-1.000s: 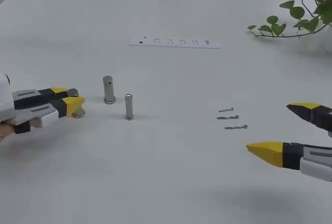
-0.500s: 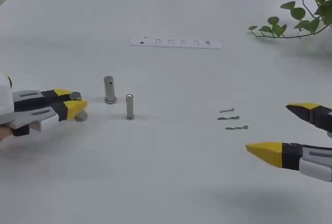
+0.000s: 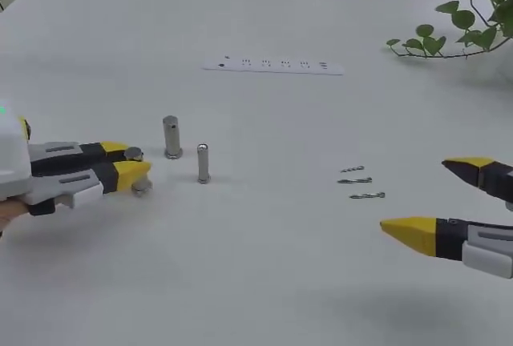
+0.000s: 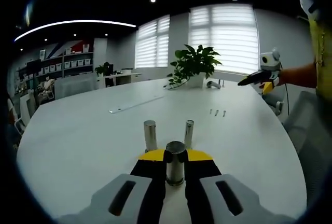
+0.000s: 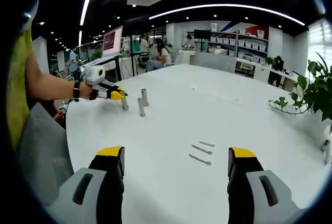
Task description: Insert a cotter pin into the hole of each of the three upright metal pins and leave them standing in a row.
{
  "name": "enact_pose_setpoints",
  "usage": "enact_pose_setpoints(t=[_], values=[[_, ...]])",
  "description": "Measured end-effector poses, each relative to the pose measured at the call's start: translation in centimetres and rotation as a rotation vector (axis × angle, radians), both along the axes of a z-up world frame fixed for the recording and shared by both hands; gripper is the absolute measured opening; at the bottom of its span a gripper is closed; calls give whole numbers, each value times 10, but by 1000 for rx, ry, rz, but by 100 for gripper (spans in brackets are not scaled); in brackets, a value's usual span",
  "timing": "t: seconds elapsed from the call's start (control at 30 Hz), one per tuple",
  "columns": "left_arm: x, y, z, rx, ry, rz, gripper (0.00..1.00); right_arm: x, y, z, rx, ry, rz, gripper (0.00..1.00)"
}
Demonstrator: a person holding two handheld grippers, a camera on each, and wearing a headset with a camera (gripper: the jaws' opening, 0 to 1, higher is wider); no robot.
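Left gripper clamped on a metal pin, right gripper jaws wide apart near three cotter pins.

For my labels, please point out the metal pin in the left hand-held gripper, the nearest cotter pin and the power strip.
Metal pin (image 4: 175, 164), left gripper view, shaft.
Nearest cotter pin (image 3: 365, 196), head view, middle.
Power strip (image 3: 274, 66), head view, top face.
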State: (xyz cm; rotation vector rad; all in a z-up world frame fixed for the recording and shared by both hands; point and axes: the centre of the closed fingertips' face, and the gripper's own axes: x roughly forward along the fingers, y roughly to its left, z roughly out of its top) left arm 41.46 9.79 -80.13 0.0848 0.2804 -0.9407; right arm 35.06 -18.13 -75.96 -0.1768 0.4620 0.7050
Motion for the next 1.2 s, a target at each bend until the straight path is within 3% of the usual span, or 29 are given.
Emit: enact_pose_setpoints(t=[0.4, 0.7, 1.0, 1.2], values=[[-39, -38, 16, 5, -3, -117, 10, -2, 8, 4, 23, -18, 17, 83], [-66, -69, 16, -8, 23, -169, 10, -6, 11, 8, 47, -34, 25, 83], [-82, -93, 13, -11, 42, -186, 10, -13, 12, 10, 69, -47, 37, 82], [-83, -102, 9, -5, 47, -190, 10, -17, 8, 10, 81, -52, 36, 82]])
